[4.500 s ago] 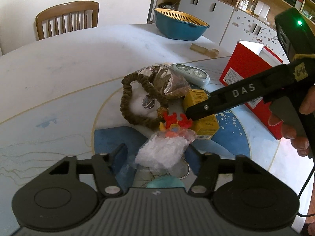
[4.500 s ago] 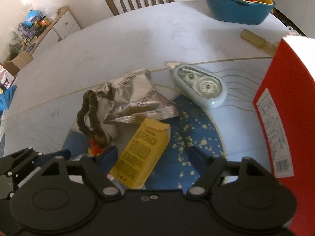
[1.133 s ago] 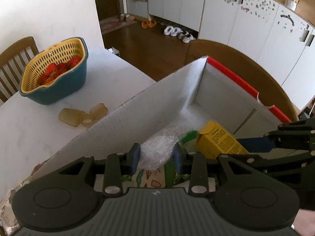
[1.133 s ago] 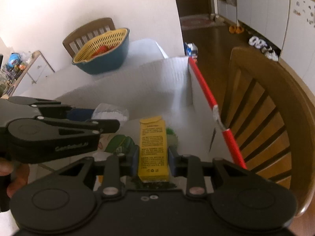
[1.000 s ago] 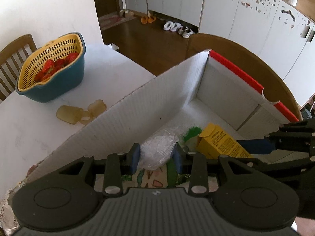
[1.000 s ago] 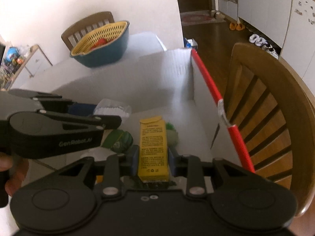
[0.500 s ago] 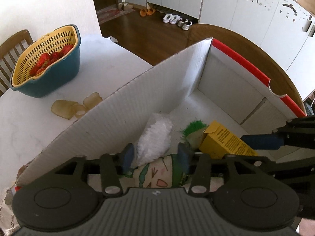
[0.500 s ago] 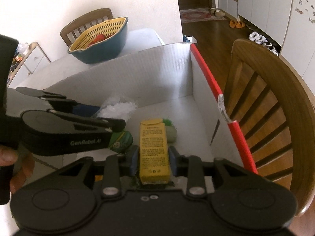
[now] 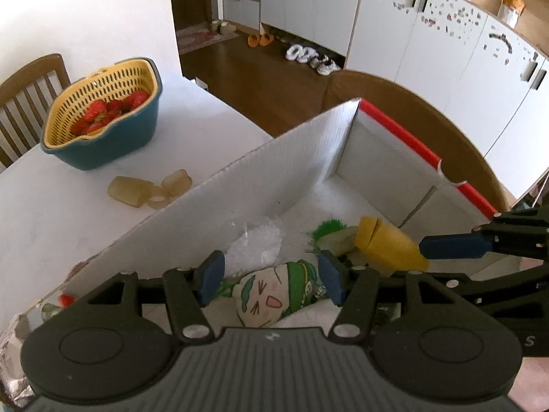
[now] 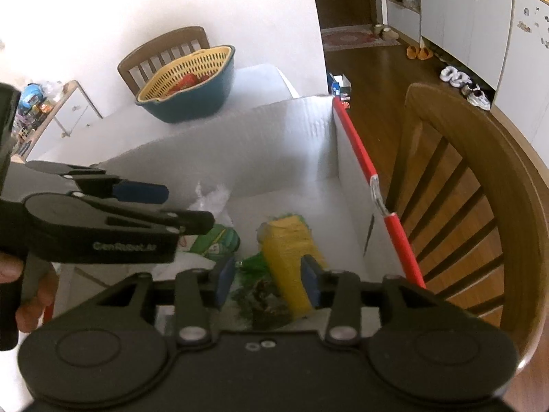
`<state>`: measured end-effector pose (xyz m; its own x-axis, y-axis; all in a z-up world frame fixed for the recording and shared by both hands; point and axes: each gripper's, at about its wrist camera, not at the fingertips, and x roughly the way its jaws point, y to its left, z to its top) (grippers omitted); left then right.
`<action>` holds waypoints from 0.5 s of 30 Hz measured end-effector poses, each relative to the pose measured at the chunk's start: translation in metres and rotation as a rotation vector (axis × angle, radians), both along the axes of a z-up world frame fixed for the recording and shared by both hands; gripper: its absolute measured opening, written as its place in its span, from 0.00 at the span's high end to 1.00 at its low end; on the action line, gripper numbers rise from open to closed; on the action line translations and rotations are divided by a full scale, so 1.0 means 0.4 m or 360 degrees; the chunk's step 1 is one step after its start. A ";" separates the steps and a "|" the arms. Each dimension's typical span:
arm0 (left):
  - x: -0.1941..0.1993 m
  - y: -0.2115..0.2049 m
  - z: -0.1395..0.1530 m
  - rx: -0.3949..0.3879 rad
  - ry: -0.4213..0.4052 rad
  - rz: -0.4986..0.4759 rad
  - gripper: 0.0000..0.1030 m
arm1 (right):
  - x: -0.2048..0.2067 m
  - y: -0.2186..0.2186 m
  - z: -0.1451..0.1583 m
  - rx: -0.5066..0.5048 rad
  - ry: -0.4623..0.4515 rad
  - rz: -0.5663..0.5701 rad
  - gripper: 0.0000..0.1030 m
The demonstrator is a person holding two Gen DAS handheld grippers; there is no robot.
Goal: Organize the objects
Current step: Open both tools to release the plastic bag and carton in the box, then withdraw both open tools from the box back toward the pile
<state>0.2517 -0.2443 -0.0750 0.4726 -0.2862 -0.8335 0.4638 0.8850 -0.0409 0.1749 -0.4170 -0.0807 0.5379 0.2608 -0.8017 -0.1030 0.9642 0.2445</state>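
Both grippers hang over the white box [image 9: 260, 178], fingers apart — plastic bag [image 9: 255, 245] and yellow carton [image 10: 291, 250] dropped in; next, back to the surface [image 9: 51, 206] for more.

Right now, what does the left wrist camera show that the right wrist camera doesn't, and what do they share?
Only the left wrist view shows the translucent amber plastic pieces on the white table and the cartoon face on the green plush toy. Only the right wrist view shows the wooden chair's slats. Both share the red-edged white cardboard box, yellow carton, crinkly clear plastic bag, strawberry basket, and open left gripper and right gripper.
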 end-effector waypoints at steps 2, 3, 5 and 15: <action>-0.014 0.010 0.017 -0.0023 -0.0009 0.0011 0.42 | -0.010 0.002 0.009 0.0002 -0.0011 0.0007 0.56; -0.022 0.015 0.026 -0.0035 -0.0014 0.0018 0.41 | -0.016 0.003 0.015 0.0004 -0.0018 0.0008 0.54; -0.037 0.028 0.042 -0.0055 -0.0029 0.0032 0.34 | -0.025 0.004 0.024 0.0010 -0.0030 0.0009 0.53; -0.119 0.102 0.114 -0.0147 -0.0078 0.0066 0.28 | -0.079 0.043 0.082 0.0005 -0.0140 0.0030 0.40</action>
<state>0.2041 -0.2036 -0.0295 0.5254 -0.3401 -0.7799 0.4303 0.8970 -0.1013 0.1432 -0.3999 -0.0477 0.6012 0.2738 -0.7507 -0.1424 0.9612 0.2365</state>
